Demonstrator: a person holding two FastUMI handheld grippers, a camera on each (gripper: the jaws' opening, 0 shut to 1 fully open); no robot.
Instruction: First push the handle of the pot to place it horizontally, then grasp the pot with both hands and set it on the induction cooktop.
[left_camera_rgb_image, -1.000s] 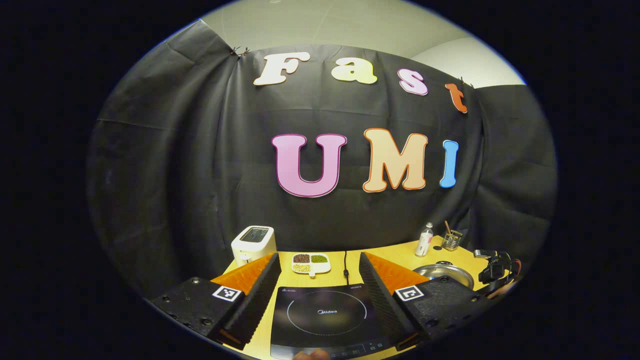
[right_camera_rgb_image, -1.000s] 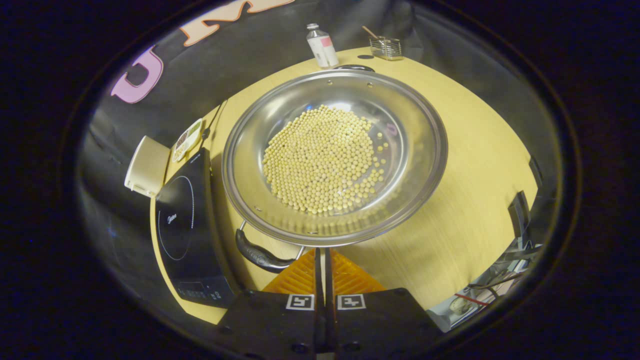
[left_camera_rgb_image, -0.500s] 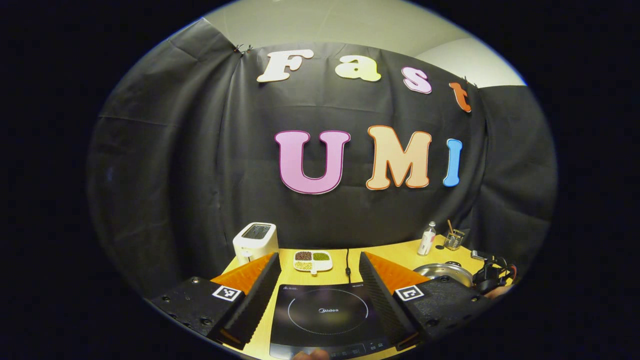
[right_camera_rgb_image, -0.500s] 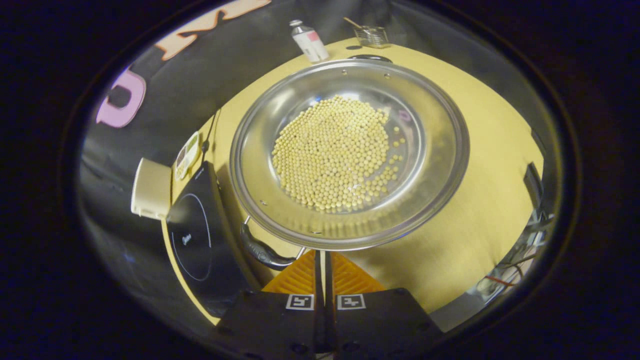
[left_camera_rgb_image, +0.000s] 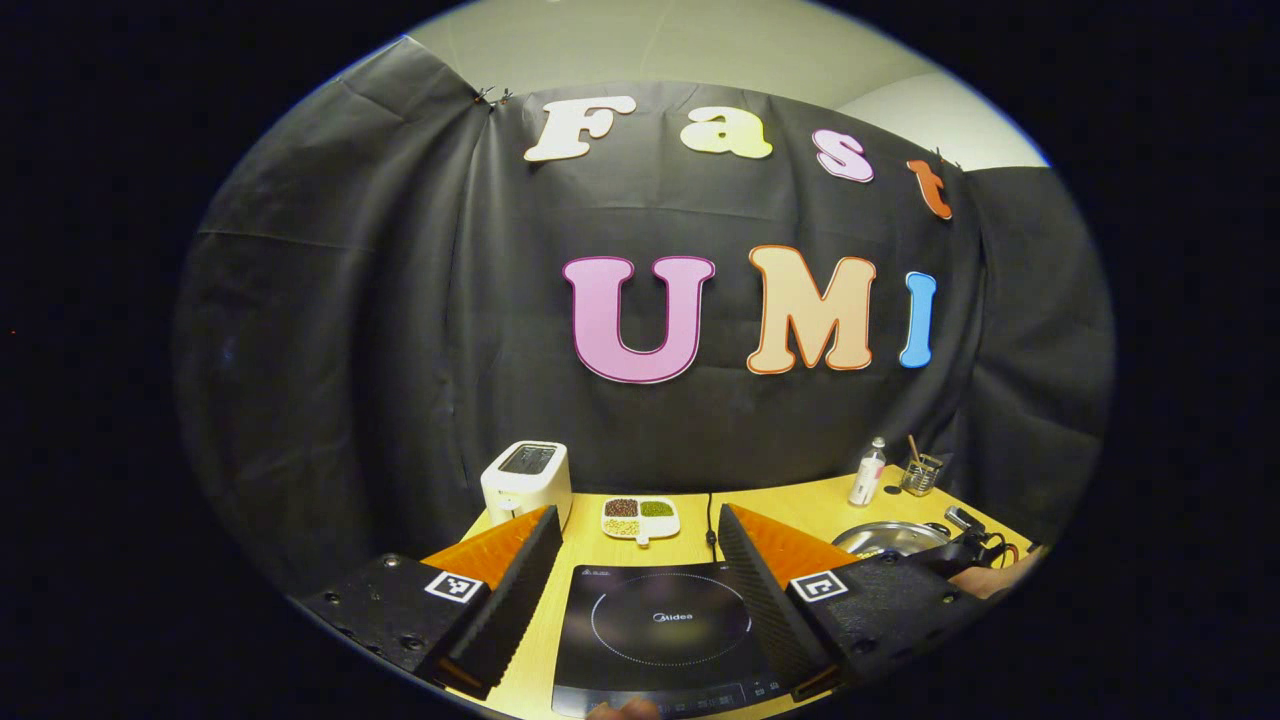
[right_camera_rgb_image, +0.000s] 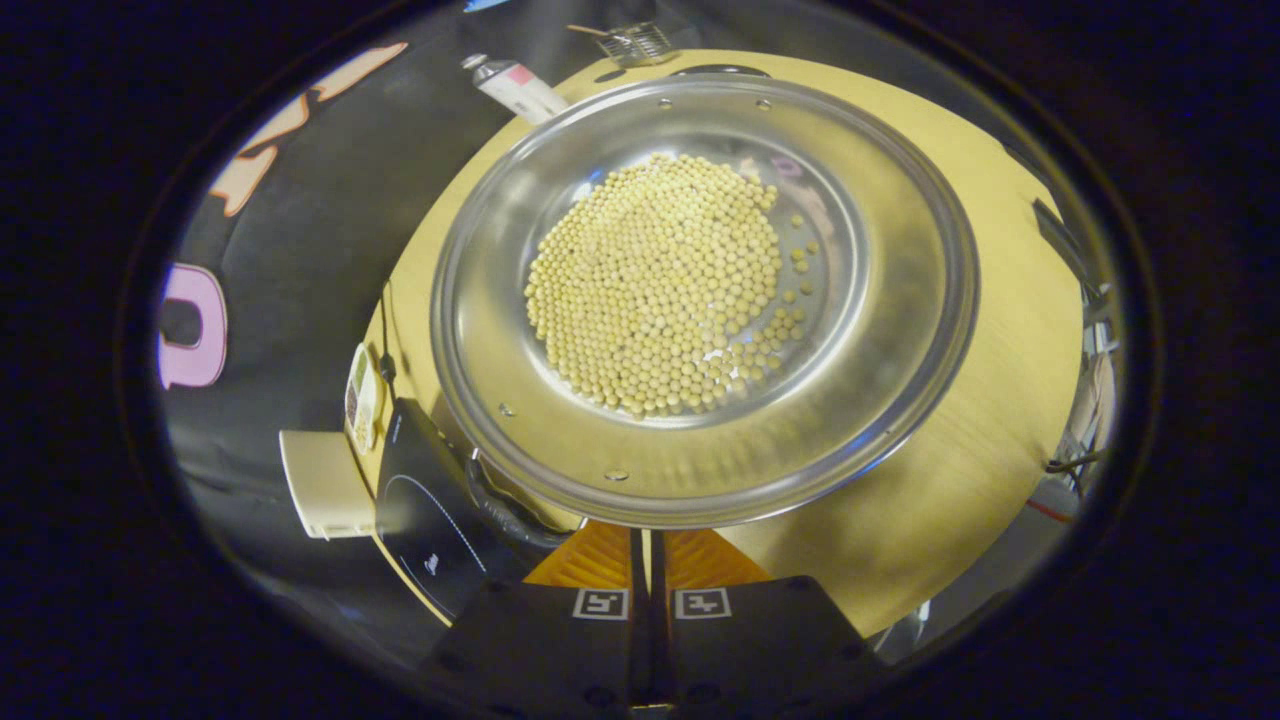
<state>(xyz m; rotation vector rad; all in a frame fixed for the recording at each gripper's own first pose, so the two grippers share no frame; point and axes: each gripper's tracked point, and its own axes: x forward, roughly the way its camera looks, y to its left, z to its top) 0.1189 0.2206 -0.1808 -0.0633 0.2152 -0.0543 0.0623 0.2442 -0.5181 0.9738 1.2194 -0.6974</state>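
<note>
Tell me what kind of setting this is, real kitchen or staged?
Staged, most likely: a mock kitchen counter in a recording booth. A wooden tabletop carries an induction cooktop, a white toaster and a steel pot of yellow beans, all backed by hung black cloth rather than kitchen walls.

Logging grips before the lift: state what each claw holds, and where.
Nothing held. Left claw gapes above the cooktop; right claw is shut on nothing, beside the pot handle.
</note>
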